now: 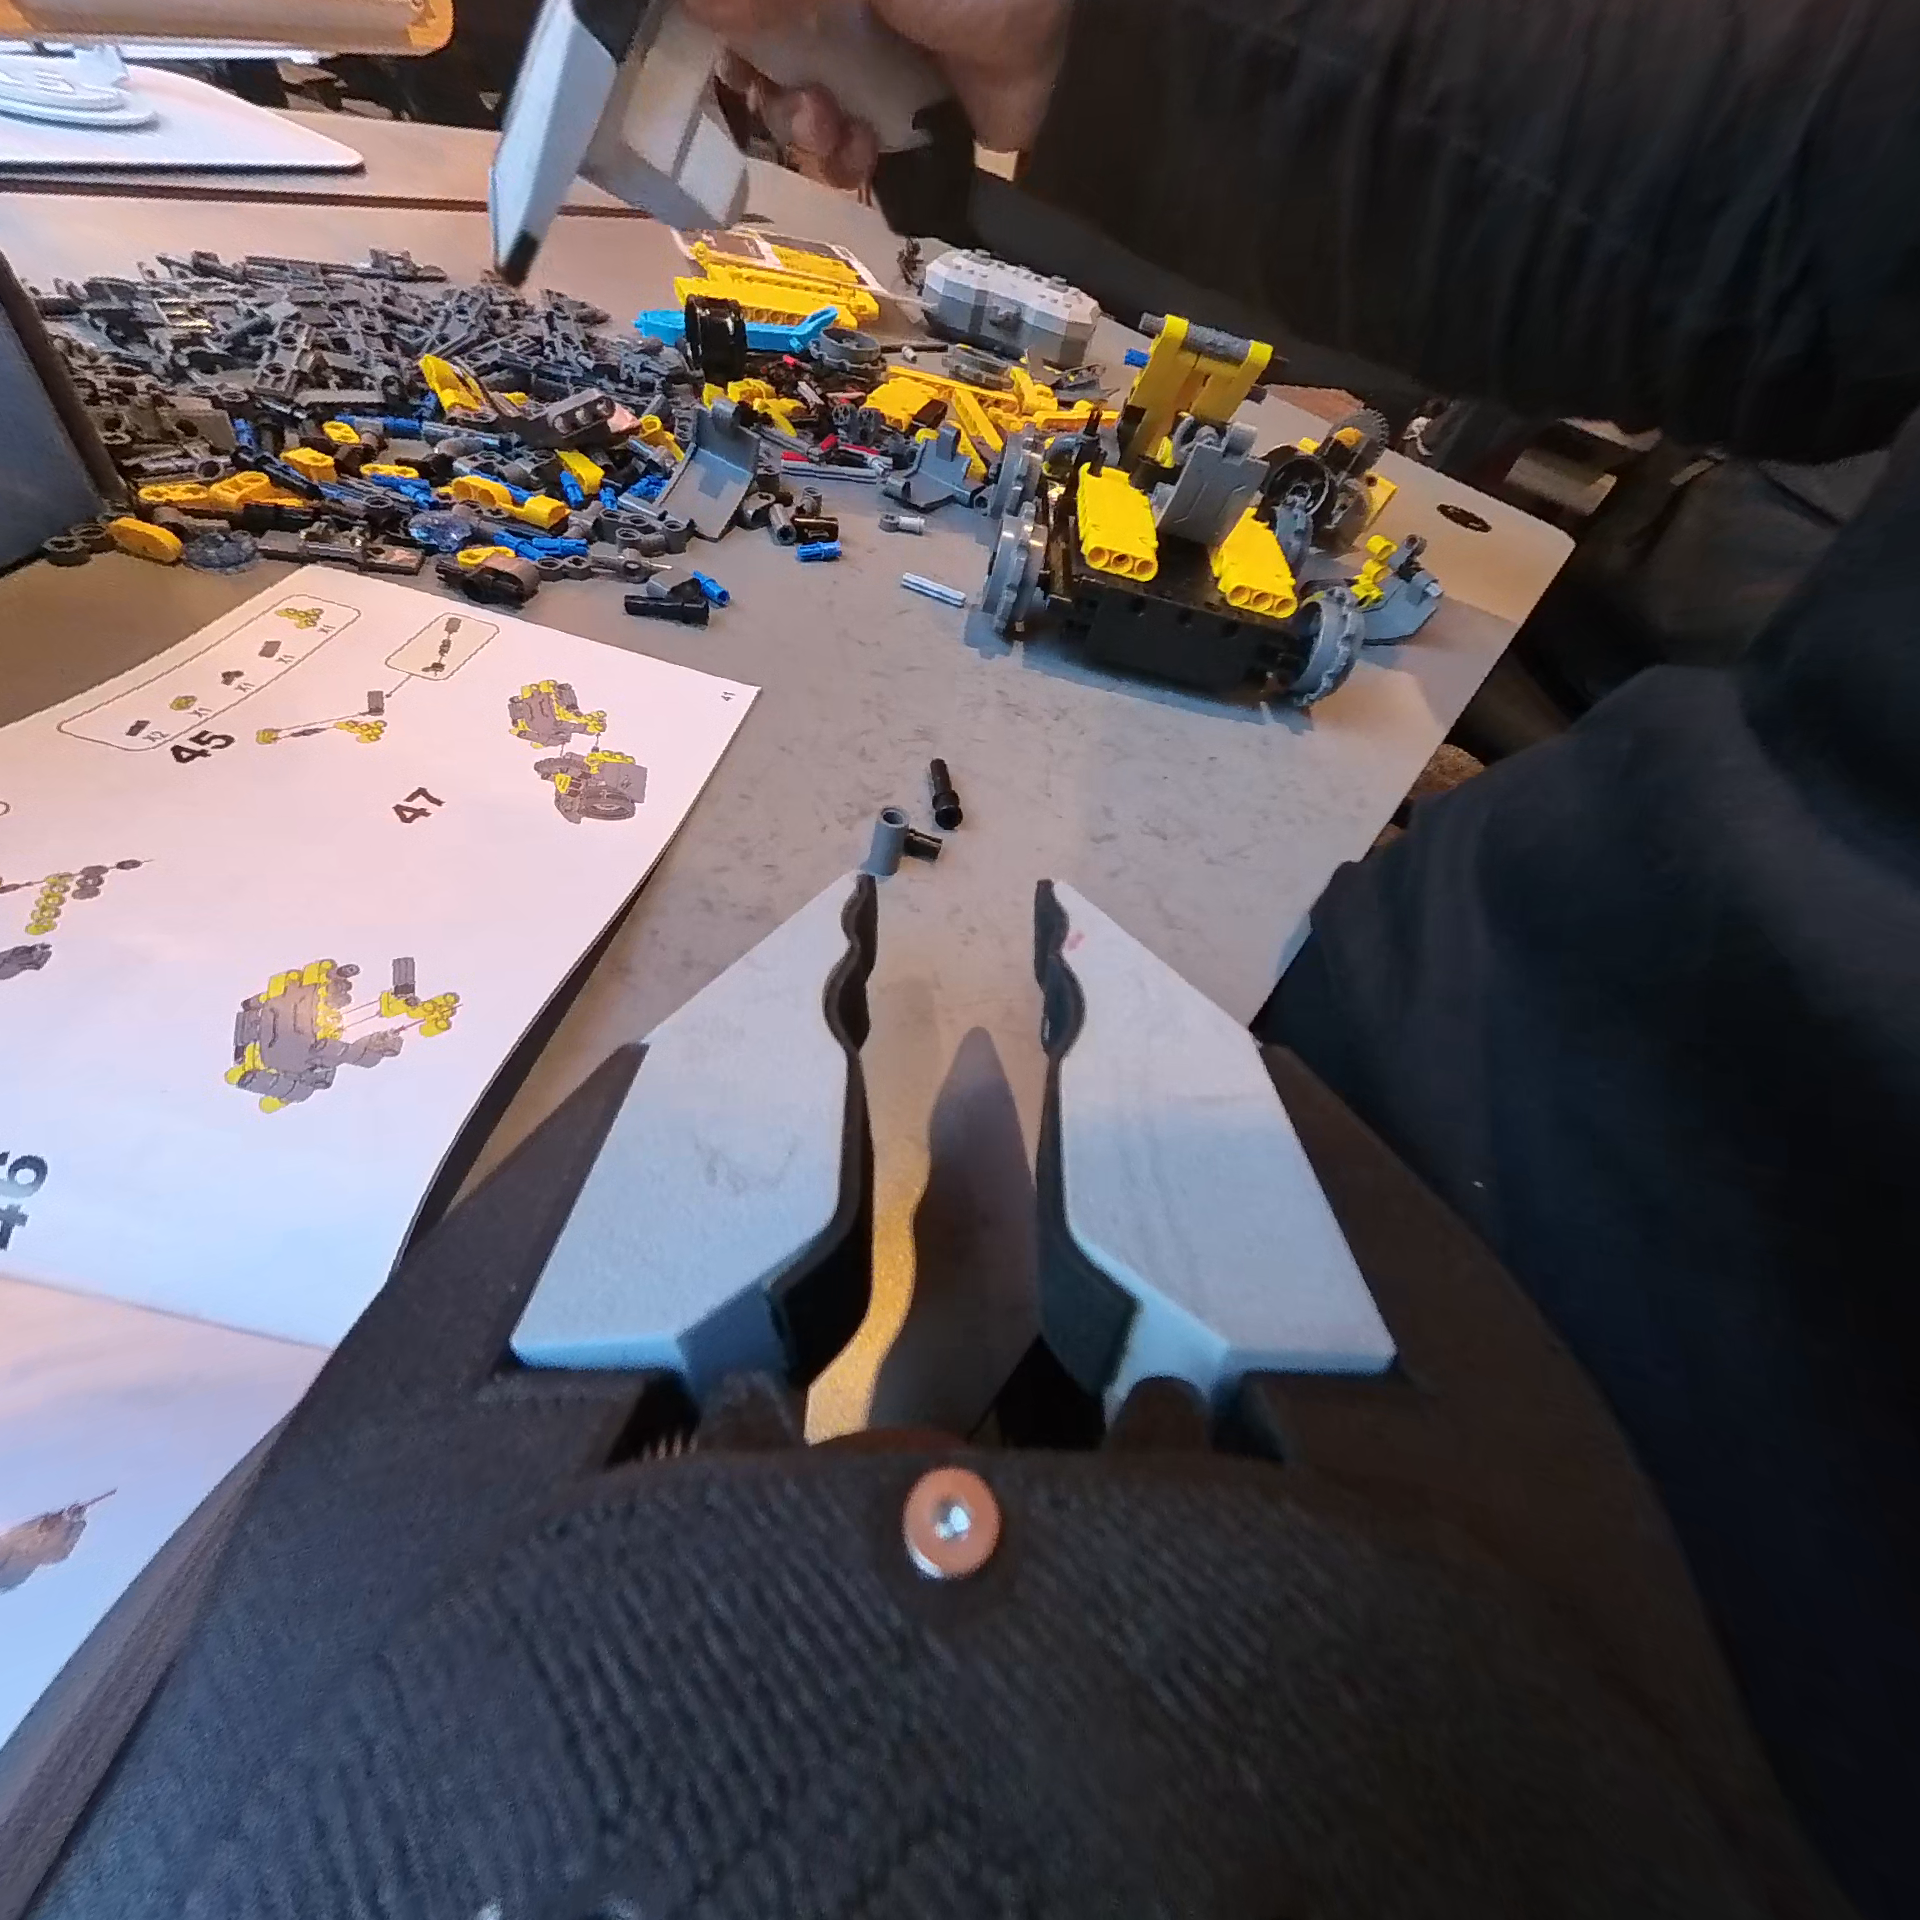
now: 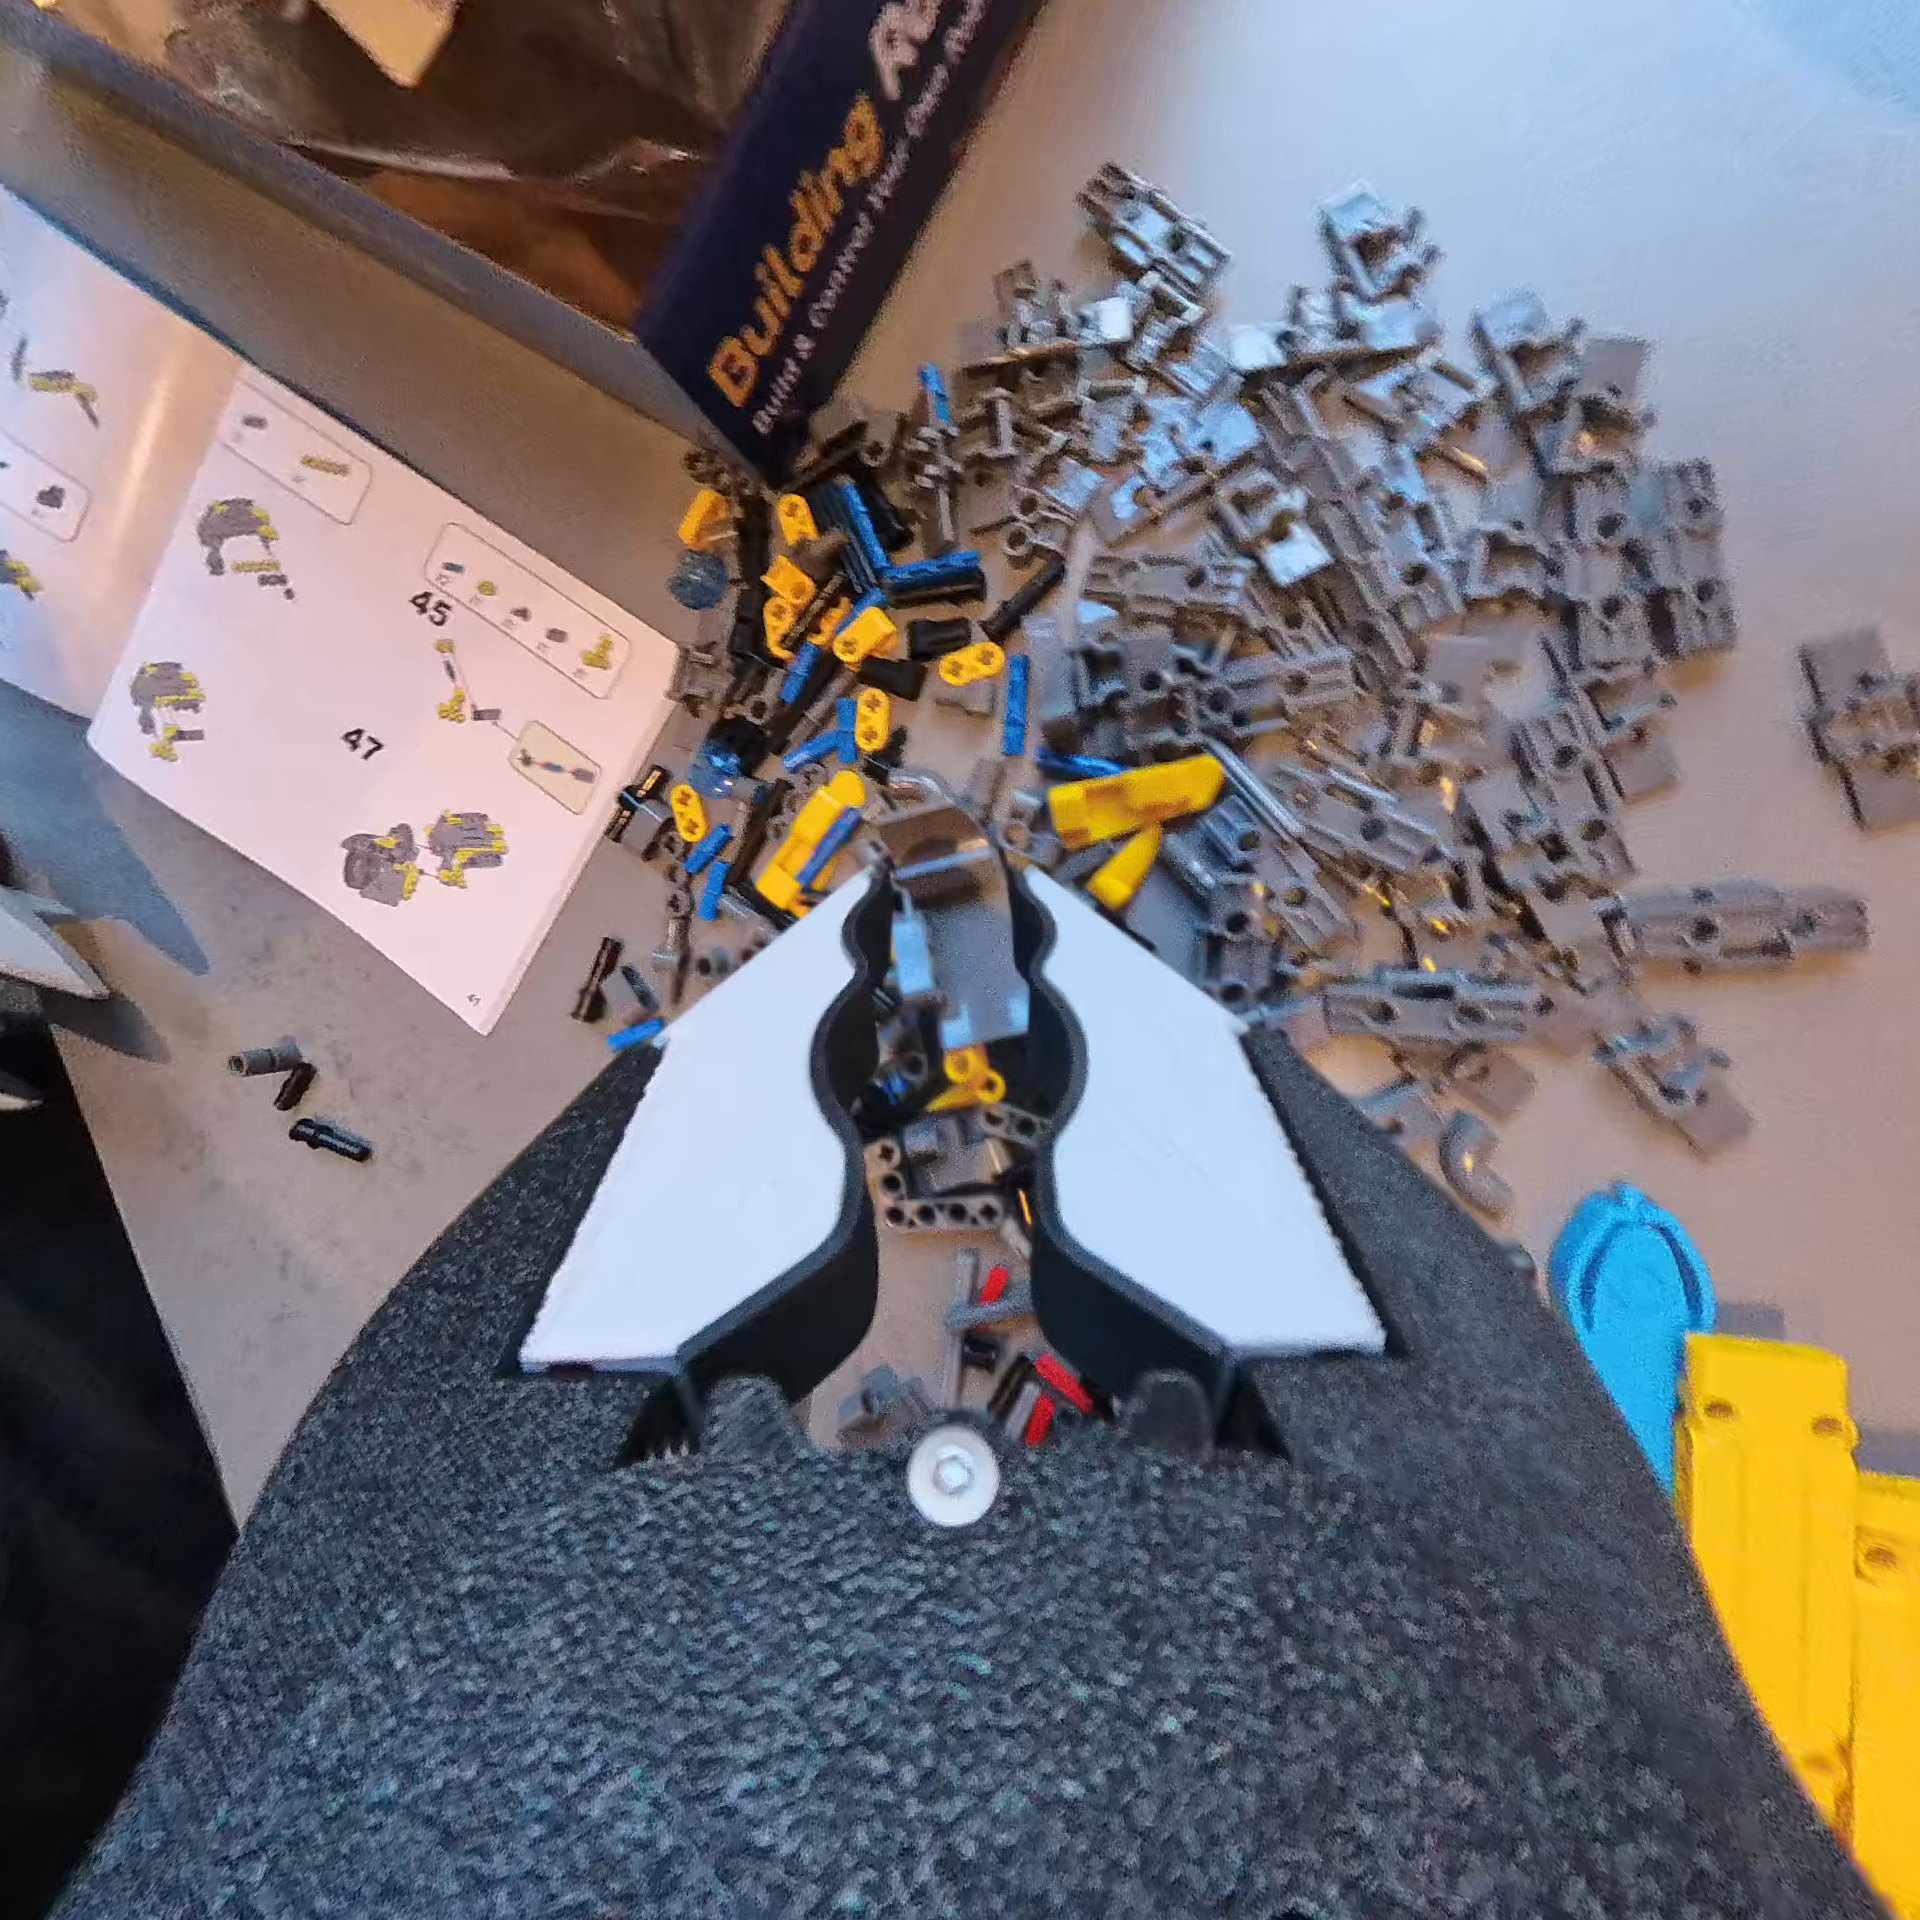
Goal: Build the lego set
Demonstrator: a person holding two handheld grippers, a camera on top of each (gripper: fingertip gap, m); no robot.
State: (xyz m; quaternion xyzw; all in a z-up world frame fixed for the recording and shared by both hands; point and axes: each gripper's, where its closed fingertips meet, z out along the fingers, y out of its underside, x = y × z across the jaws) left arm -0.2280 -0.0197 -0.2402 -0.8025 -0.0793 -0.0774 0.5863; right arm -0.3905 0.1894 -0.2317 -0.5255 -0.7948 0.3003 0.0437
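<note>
Left wrist view: gripper (image 1: 954,894) fingers gape near small grey connector (image 1: 886,837).

Right-view brick pile (image 2: 1351,623) possibly motion-blurred

Your left gripper (image 1: 954,894) has pale grey fingers lined with black wavy pads, set in a black textured body. Just beyond it lie a small grey plastic connector (image 1: 885,836) and a short black plastic pin (image 1: 943,794) on the mottled grey tabletop (image 1: 1091,790). To the left, the white instruction booklet page (image 1: 312,883) carries yellow-and-grey diagrams. Far off, the heap of loose plastic bricks (image 1: 416,436) mixes dark grey, yellow, blue and black; the half-built model (image 1: 1174,540) is yellow and grey.
</note>
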